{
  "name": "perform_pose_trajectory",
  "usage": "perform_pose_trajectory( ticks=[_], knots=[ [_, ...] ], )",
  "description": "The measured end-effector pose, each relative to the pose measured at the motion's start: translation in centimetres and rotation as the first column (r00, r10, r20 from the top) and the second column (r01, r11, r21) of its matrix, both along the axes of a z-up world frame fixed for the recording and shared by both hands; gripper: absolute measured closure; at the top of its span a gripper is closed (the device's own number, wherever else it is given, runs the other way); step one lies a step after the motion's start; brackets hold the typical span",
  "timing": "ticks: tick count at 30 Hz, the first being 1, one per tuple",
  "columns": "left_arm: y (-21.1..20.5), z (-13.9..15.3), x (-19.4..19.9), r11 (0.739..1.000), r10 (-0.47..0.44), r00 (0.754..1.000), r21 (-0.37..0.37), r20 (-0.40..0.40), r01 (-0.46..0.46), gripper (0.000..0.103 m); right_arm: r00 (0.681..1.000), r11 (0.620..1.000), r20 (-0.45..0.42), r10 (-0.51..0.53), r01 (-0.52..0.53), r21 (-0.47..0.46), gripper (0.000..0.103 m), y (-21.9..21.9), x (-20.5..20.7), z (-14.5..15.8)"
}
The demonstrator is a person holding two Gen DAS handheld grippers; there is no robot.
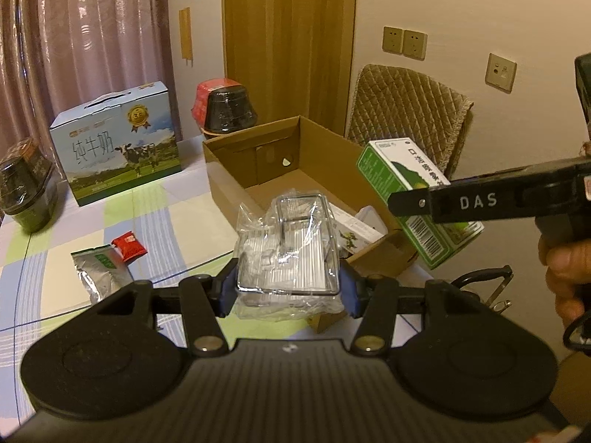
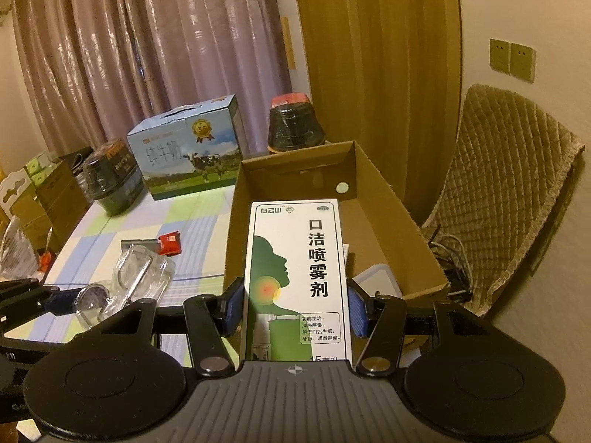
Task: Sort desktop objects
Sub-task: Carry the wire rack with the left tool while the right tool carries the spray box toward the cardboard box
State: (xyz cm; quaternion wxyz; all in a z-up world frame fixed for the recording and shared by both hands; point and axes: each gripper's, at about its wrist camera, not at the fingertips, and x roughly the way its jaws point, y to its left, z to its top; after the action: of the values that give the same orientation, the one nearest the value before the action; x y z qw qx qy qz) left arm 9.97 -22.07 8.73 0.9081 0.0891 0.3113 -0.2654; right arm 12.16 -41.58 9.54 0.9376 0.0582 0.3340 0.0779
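Observation:
My left gripper (image 1: pixel 288 289) is shut on a clear plastic-wrapped package (image 1: pixel 290 247) and holds it in the air at the near left corner of an open cardboard box (image 1: pixel 255 140). The package also shows in the right wrist view (image 2: pixel 125 280). My right gripper (image 2: pixel 295 310) is shut on a white and green spray medicine box (image 2: pixel 295 277) and holds it above the cardboard box (image 2: pixel 384 199). In the left wrist view the medicine box (image 1: pixel 391 177) hangs over the cardboard box's right side. A red sachet (image 1: pixel 128 245) and a silver-green pouch (image 1: pixel 99 269) lie on the checked tablecloth (image 1: pixel 166 203).
A blue milk carton box (image 1: pixel 118 140) and two dark jars (image 1: pixel 26 184) (image 1: pixel 229 109) stand at the back of the table. White items (image 1: pixel 364 227) lie inside the cardboard box. A chair with a quilted cover (image 2: pixel 506 192) stands to the right.

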Motion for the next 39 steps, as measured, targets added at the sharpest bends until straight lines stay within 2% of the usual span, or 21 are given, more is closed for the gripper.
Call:
perform_pose_trajectory(
  ticks=[19,39],
  knots=[
    [-2.8,0.0,2.0,0.999,-0.03,1.0,-0.011,0.005,0.03,0.054,1.0,1.0,-0.004,-0.013,0.013,-0.024,0.051,-2.4,2.0,-0.6],
    [-6.6,-1.6,7.8,0.999,-0.022,0.999,-0.034,-0.035,0.021,0.054,0.999,0.999,-0.027,-0.017,0.016,-0.044,0.051,-4.7,7.7,-2.0]
  ],
)
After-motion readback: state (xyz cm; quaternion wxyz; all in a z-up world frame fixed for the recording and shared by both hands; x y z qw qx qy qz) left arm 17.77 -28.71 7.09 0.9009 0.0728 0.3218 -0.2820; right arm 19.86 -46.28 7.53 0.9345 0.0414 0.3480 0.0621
